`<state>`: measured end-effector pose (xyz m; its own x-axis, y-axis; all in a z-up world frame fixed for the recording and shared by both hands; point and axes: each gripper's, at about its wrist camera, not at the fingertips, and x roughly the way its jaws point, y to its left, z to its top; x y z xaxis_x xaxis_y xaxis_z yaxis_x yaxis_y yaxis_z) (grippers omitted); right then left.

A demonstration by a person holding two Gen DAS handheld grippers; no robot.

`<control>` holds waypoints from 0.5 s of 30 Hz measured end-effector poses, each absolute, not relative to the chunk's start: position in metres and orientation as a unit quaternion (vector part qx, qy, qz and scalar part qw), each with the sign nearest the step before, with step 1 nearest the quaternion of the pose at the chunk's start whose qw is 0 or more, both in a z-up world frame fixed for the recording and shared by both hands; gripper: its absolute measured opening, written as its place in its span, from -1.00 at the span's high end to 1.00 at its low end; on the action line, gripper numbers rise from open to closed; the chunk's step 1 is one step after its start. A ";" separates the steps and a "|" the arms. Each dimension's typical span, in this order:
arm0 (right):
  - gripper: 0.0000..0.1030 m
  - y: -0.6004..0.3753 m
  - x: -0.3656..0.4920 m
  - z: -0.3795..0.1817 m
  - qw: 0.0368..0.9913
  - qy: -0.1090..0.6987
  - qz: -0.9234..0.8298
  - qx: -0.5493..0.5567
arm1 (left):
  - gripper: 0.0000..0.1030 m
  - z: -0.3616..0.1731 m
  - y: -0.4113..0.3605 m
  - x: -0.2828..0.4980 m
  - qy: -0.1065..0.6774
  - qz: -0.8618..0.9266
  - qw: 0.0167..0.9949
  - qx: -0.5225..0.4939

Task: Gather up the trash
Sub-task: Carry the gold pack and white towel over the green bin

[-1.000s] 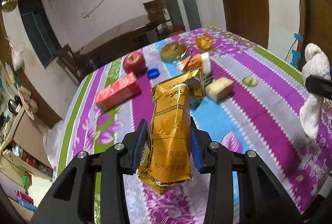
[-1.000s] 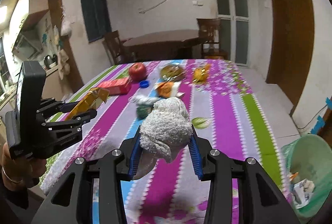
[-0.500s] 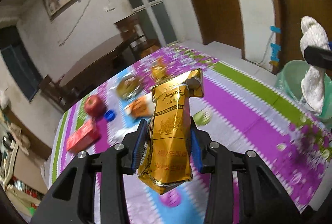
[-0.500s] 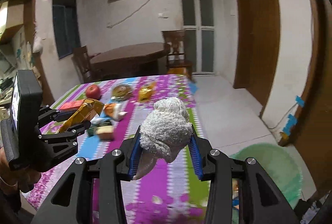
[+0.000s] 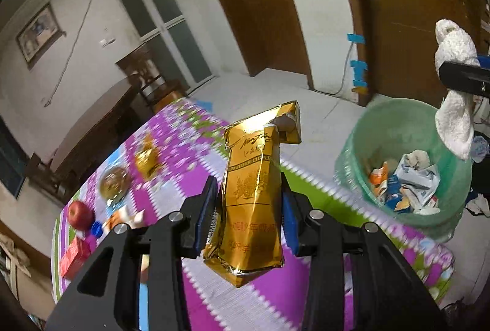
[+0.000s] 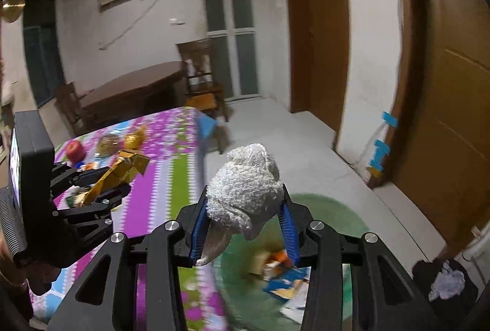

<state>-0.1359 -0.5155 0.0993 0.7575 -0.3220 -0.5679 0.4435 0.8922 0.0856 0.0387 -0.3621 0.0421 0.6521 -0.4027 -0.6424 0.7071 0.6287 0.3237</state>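
Observation:
My left gripper point(image 5: 249, 213) is shut on a crumpled gold cigarette pack point(image 5: 252, 193), held upright over the table's near edge; the same pack point(image 6: 118, 174) shows at the left in the right wrist view. My right gripper point(image 6: 243, 226) is shut on a wadded white cloth point(image 6: 245, 199) and hangs above a green trash bin point(image 6: 324, 205) on the floor. In the left wrist view the cloth point(image 5: 454, 104) dangles over the bin point(image 5: 395, 128), which holds crumpled paper and wrappers.
The table with a purple, green and blue striped cloth point(image 5: 190, 165) carries a red apple point(image 5: 80, 214), a red box point(image 5: 73, 258), a blue cap and wrapped snacks. A brown door point(image 6: 453, 104) stands behind the bin. A dark bag point(image 6: 444, 282) sits on the floor at right.
Both grippers have swung right from over the table toward the floor, each keeping its load. The green bin has come into view, now under the right gripper.

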 end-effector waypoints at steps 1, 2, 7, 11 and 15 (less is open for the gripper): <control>0.17 -0.524 -0.141 0.098 0.928 0.284 -0.215 0.110 | 0.27 0.041 -0.371 0.037 0.265 -0.327 0.860 0.290; 0.17 -0.533 -0.145 0.097 0.925 0.287 -0.223 0.111 | 0.27 0.039 -0.375 0.037 0.266 -0.329 0.858 0.291; 0.17 -0.570 -0.156 0.091 0.908 0.309 -0.259 0.110 | 0.27 0.037 -0.411 0.029 0.267 -0.350 0.845 0.303; 0.17 -0.596 -0.166 0.086 0.895 0.324 -0.281 0.122 | 0.27 0.032 -0.438 0.021 0.263 -0.371 0.831 0.320; 0.17 -0.612 -0.173 0.079 0.883 0.337 -0.300 0.129 | 0.27 0.028 -0.460 0.014 0.265 -0.392 0.818 0.327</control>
